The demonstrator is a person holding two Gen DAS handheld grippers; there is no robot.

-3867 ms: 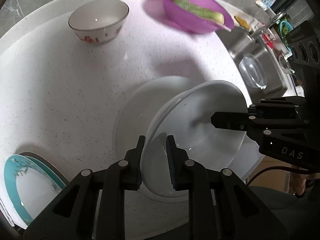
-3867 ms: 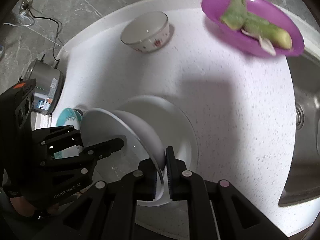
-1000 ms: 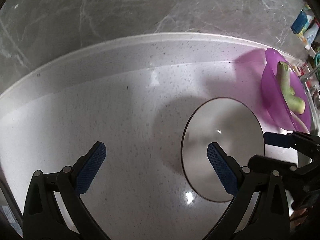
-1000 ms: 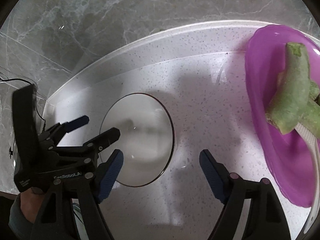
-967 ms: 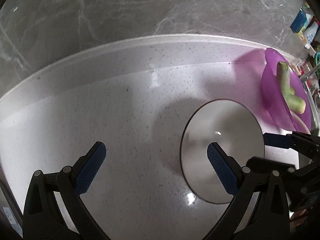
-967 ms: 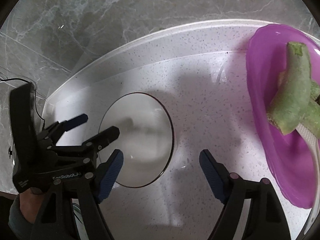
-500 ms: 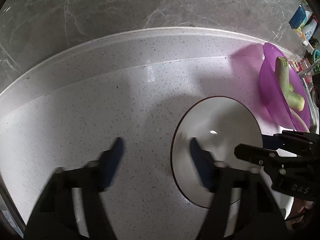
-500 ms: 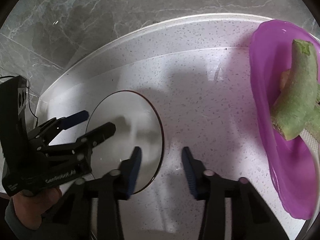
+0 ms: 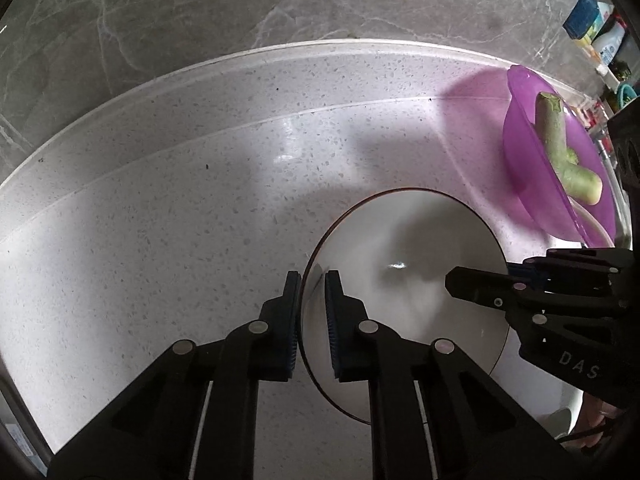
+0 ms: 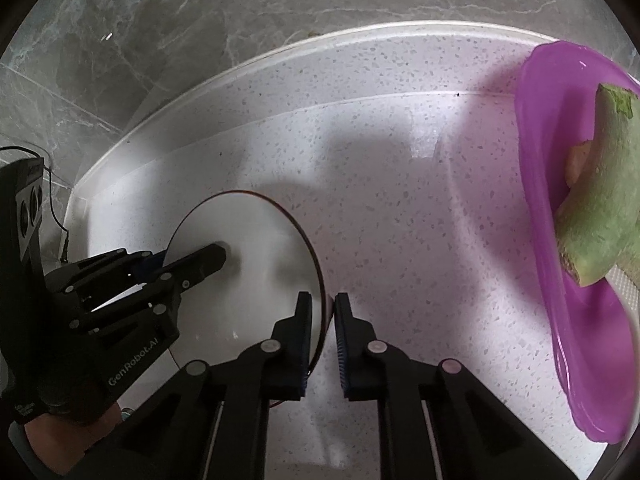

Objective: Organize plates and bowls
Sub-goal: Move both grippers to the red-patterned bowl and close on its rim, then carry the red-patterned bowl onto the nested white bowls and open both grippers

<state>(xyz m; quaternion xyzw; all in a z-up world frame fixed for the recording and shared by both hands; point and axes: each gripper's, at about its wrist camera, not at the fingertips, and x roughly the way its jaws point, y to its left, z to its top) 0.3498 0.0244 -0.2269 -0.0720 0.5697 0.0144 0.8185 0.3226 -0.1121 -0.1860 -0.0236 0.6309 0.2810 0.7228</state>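
Both claws, wide a second ago, are now pinching opposite rims of the white bowl (image 9: 404,280): left claw (image 9: 311,312), right claw (image 10: 322,320). You are holding glazed, slippery, breakable ware; keep gripping the rim.

White speckled countertop (image 9: 168,208), raised back lip against grey marble wall (image 9: 200,8). White bowl (image 9: 408,240) sits mid-counter, purple basin (image 10: 560,280) far right.

A white speckled counter (image 9: 168,208) fills the near ground, glossy, with bright patches of reflected light and soft shadows across it. Its raised back edge (image 9: 320,46) runs along the far side. Behind stands a grey marble wall (image 9: 200,4) with pale veins. At far left a black cable (image 10: 54,200) hangs against the wall.
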